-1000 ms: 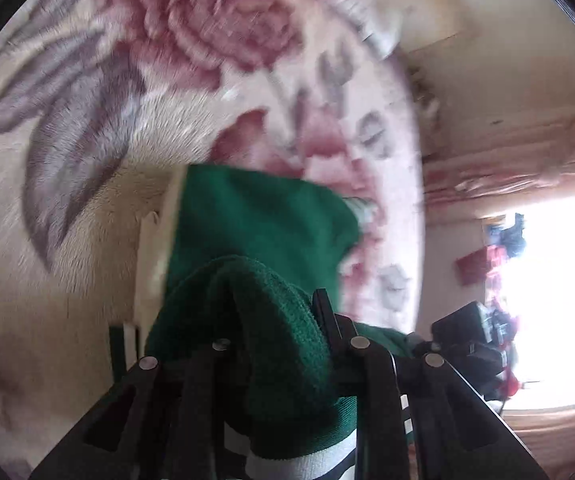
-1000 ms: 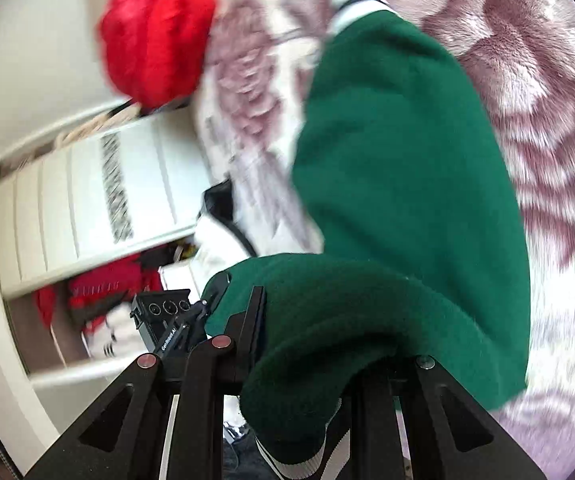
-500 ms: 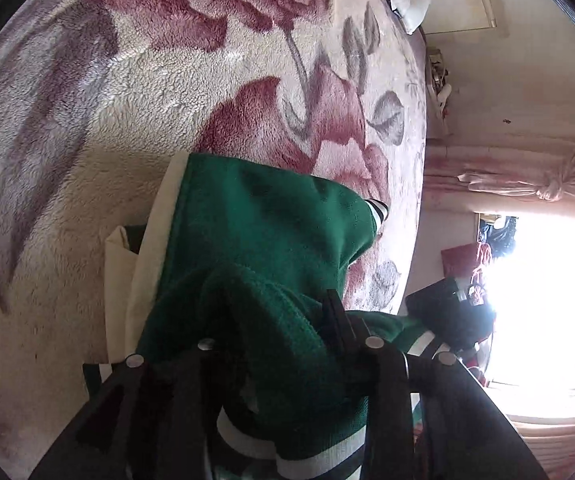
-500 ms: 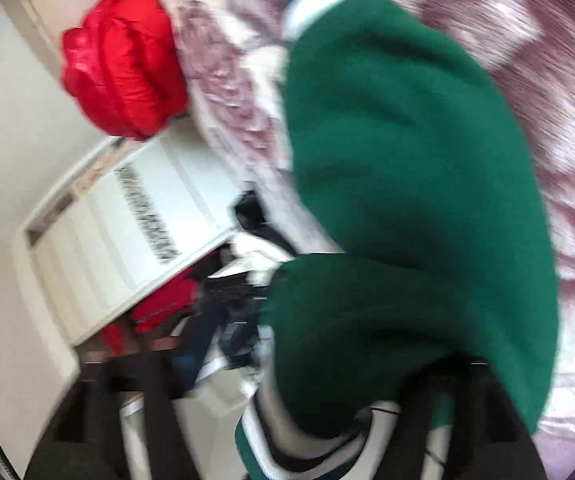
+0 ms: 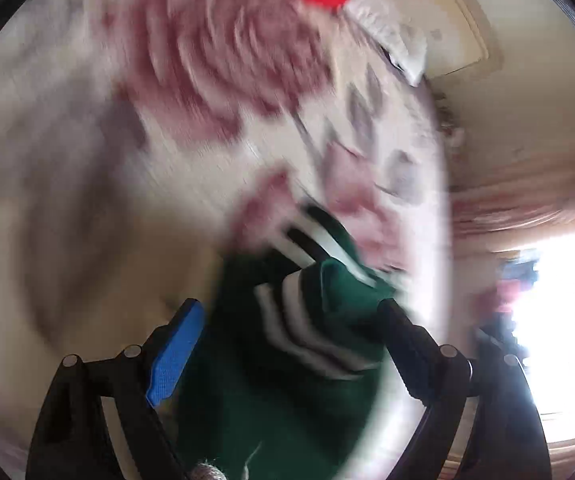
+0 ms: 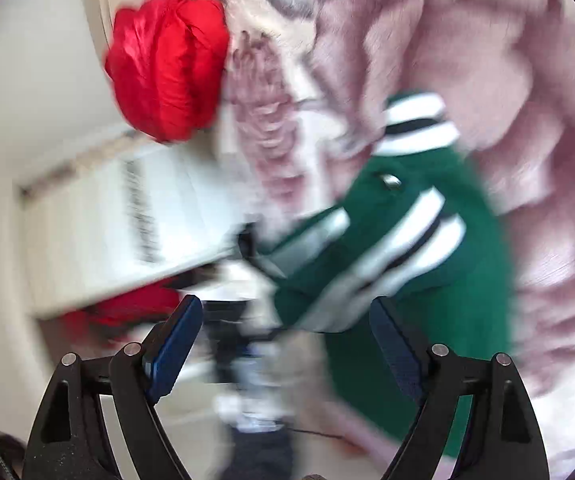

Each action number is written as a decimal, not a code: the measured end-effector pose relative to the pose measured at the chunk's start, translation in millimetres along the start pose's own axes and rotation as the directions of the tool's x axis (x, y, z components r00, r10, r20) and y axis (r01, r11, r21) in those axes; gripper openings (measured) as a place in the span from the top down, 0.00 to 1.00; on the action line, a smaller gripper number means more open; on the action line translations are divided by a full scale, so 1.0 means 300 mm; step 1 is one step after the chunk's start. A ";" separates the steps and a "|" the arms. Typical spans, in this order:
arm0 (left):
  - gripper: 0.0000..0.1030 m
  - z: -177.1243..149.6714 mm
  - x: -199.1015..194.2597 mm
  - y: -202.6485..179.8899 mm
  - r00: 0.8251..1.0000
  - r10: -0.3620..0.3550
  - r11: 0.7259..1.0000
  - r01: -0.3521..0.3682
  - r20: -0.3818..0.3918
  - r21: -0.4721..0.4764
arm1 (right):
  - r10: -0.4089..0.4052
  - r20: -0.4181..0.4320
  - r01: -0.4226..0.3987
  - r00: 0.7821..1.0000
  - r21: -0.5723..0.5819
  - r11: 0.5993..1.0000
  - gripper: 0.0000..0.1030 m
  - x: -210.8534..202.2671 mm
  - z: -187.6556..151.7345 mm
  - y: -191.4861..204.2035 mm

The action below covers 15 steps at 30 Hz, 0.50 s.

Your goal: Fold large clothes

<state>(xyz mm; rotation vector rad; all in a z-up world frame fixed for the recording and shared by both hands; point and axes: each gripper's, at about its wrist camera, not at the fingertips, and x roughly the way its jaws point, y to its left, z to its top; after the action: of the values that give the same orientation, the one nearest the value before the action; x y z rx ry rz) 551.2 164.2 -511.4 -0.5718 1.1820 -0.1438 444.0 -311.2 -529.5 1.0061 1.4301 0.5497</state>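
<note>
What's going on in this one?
A person with a gripper in each hand is folding a green jacket with striped white trim on a rose-patterned blanket. The left gripper is opening, with green fabric lying between its fingers but not pinched. The right gripper stands open with nothing pressed in it. A red garment sits bunched at the blanket's edge.

A second ago we had both grippers clamped on bunched folds of the green jacket [image 5: 271, 380]. Now our left gripper [image 5: 291, 332] is opening, its pads clear of the cloth that lies between them. Our right gripper [image 6: 283, 328] stands wide with the striped hem just ahead of its fingertips. Both views have swung and blurred, and the jacket's striped cuff [image 6: 419, 124] now shows on the floral blanket [image 6: 507, 60]
</note>
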 end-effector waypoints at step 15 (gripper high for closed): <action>0.14 -0.335 0.166 0.035 0.937 0.348 0.933 -0.342 -0.038 0.117 | -0.087 -0.171 0.040 0.981 -0.264 0.964 0.05 0.383 0.005 -0.227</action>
<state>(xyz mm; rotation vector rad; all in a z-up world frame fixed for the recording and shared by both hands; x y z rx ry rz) 478.0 118.5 -583.9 -0.2586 1.3048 0.0765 442.4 -250.7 -648.6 0.7128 1.4993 0.7754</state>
